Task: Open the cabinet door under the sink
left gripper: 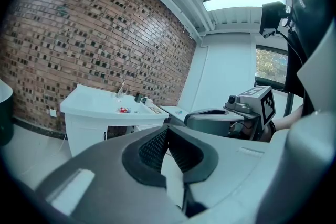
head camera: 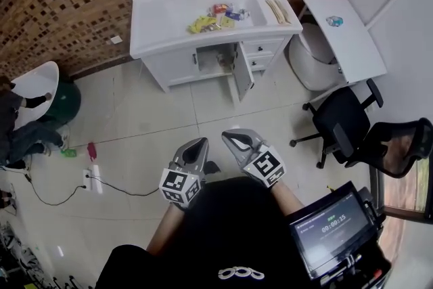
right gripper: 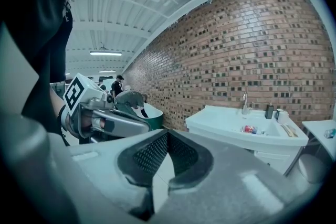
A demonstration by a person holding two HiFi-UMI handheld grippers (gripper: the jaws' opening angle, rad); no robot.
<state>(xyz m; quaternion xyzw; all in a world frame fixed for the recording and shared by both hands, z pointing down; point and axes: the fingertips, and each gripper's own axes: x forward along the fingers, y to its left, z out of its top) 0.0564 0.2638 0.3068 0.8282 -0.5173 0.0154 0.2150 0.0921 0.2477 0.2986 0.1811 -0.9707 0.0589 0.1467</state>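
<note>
The white sink cabinet (head camera: 203, 17) stands against the brick wall at the top of the head view. Its right door (head camera: 242, 71) under the basin is swung open towards me, showing a dark opening (head camera: 218, 59). The left door (head camera: 174, 67) looks shut. My left gripper (head camera: 200, 143) and right gripper (head camera: 229, 137) are held side by side close to my body, far from the cabinet, both shut on nothing. The left gripper view shows its shut jaws (left gripper: 167, 131) with the cabinet (left gripper: 100, 118) far off. In the right gripper view the shut jaws (right gripper: 167, 134) stand before the cabinet (right gripper: 236, 131).
Colourful items lie in the basin (head camera: 216, 17). A white desk (head camera: 342, 30), a round white tub (head camera: 310, 64) and two black office chairs (head camera: 345, 122) stand at the right. A person (head camera: 17, 125), a green bin (head camera: 64, 101), a power strip with cable (head camera: 91, 179) are at the left.
</note>
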